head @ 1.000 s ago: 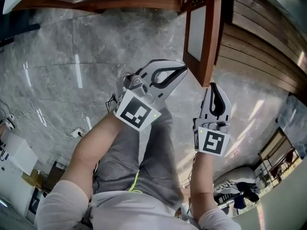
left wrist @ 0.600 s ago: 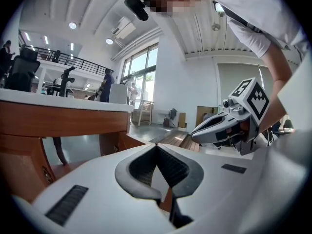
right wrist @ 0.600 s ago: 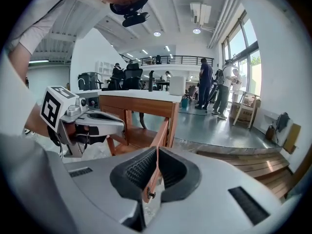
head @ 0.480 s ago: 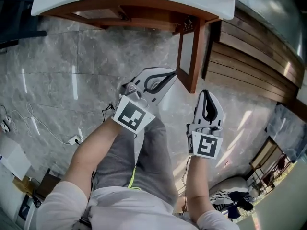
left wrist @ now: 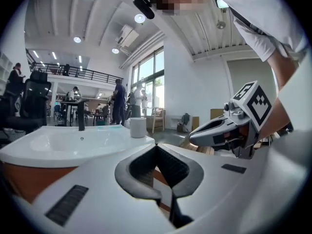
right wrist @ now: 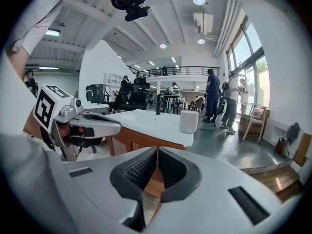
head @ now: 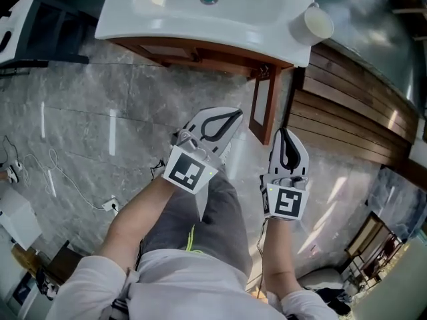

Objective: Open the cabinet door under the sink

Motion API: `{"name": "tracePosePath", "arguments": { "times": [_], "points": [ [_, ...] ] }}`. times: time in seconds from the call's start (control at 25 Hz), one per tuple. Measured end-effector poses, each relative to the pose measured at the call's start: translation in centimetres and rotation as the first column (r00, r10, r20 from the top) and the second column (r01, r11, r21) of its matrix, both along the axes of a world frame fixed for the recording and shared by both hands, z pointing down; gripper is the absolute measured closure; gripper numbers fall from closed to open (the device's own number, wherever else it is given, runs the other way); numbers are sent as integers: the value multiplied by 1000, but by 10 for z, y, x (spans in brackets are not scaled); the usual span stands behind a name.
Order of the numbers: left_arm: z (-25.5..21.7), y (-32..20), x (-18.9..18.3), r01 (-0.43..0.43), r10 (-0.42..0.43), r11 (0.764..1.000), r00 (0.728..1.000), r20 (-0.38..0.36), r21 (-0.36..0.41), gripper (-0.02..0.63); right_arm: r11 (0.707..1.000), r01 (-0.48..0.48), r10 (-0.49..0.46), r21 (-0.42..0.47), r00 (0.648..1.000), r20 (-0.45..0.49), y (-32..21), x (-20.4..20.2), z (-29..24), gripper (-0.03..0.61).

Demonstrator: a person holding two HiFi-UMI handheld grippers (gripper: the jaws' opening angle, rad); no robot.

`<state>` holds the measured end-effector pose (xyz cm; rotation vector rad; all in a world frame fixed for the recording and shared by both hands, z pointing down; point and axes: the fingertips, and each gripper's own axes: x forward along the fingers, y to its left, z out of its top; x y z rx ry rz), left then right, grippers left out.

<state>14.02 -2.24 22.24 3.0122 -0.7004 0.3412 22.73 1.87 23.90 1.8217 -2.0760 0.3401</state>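
A white sink (head: 200,15) tops a brown wooden cabinet (head: 187,55). The cabinet door (head: 265,105) stands swung out toward me, edge-on at the cabinet's right end. My left gripper (head: 237,115) is shut and empty, its tips just left of the door's free edge, apart from it. The right gripper (head: 284,133) is also shut and empty, just right of and below the door. In the left gripper view the jaws (left wrist: 157,148) meet in front of the sink (left wrist: 73,143). The right gripper (right wrist: 157,151) points at the cabinet (right wrist: 127,141).
A white cup (head: 318,24) sits on the sink's right corner. Wooden planks (head: 353,92) run along the right. Cables and a plug block (head: 107,204) lie on the grey marble floor at left. A black chair base (head: 40,42) stands at upper left.
The view has pulled back and up, so the sink top now shows. Both grippers have drawn away from the open door, which looks smaller and farther. Both stayed shut.
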Motion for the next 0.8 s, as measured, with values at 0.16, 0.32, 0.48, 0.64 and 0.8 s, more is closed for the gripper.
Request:
{"name": "tracePosePath", "arguments": {
  "times": [0.16,0.32,0.48,0.64,0.8],
  "points": [
    [-52,-8,-16,24,-24,999,1000,8,47,607,1000,19,-19,23,1000,5,-9,-7,-35,538],
    [-105,-18,-38,75,-75,993,997,-1,96,607,998,44,-45,46,999,27,-18,-20,-70,538],
    [-153,-24,-60,132,-131,981,991,-16,140,607,993,72,-77,89,996,53,-28,-34,-114,538],
    [-191,-28,-77,177,-174,972,984,-35,157,607,987,97,-106,127,992,68,-39,-43,-156,538],
    [-232,-26,-98,294,-284,955,946,-159,42,607,980,114,-129,165,988,81,-41,-49,-192,538]
  ]
}}
